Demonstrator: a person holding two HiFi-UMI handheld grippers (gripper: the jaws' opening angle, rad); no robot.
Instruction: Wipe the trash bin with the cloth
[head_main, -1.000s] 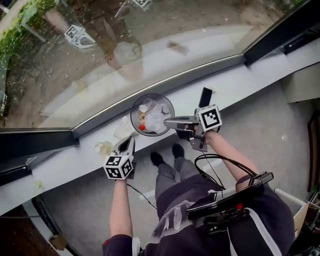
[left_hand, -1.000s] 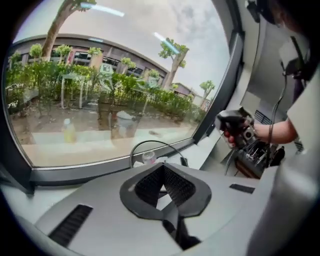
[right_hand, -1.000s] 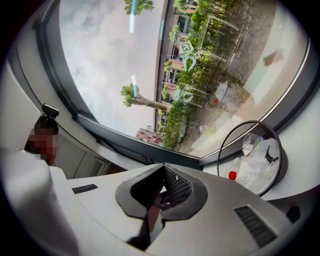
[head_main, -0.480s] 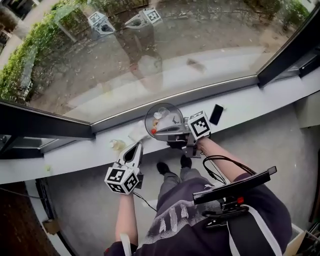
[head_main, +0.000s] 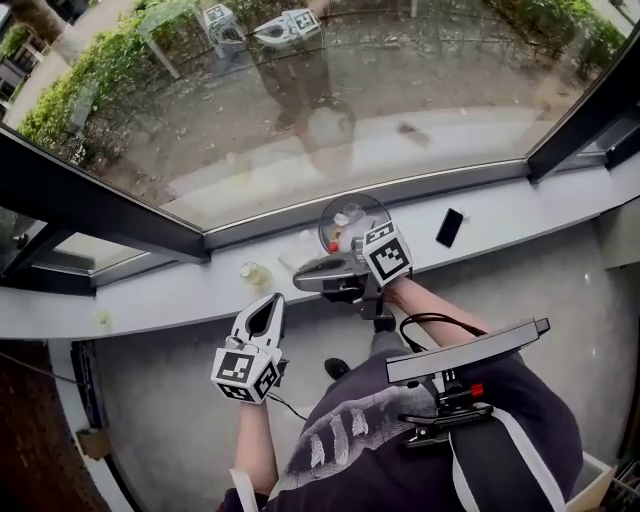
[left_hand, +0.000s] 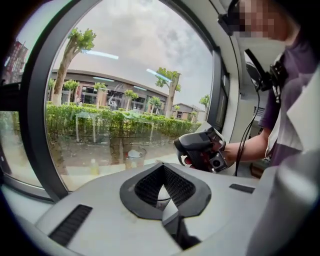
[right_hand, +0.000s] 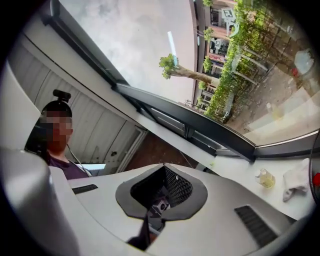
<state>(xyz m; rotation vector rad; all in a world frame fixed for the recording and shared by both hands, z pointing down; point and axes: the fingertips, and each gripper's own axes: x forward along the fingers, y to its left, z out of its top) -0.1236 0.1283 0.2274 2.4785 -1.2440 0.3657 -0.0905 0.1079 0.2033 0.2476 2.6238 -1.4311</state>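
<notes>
Bin (head_main: 325, 212) on sill (head_main: 180, 295) by window, trash inside. Cloth (right_hand: 295, 181) lies on sill just beside bin, untouched. Left gripper (head_main: 271, 300) and right gripper (head_main: 299, 280) off sill, fingers together, empty. Likely step: cloth pickup, not yet done. Next: part fingers, reach cloth, clamp.

The light grey window sill (head_main: 520, 205) runs along the base of the glass. The round trash bin (head_main: 350, 212) stands on it with scraps inside. In the head view, the white cloth (right_hand: 296, 181) lies crumpled just left of the bin. A small yellowish bottle (head_main: 252, 272) stands further left. A black phone (head_main: 449, 227) lies flat to the right, apart from the bin.
</notes>
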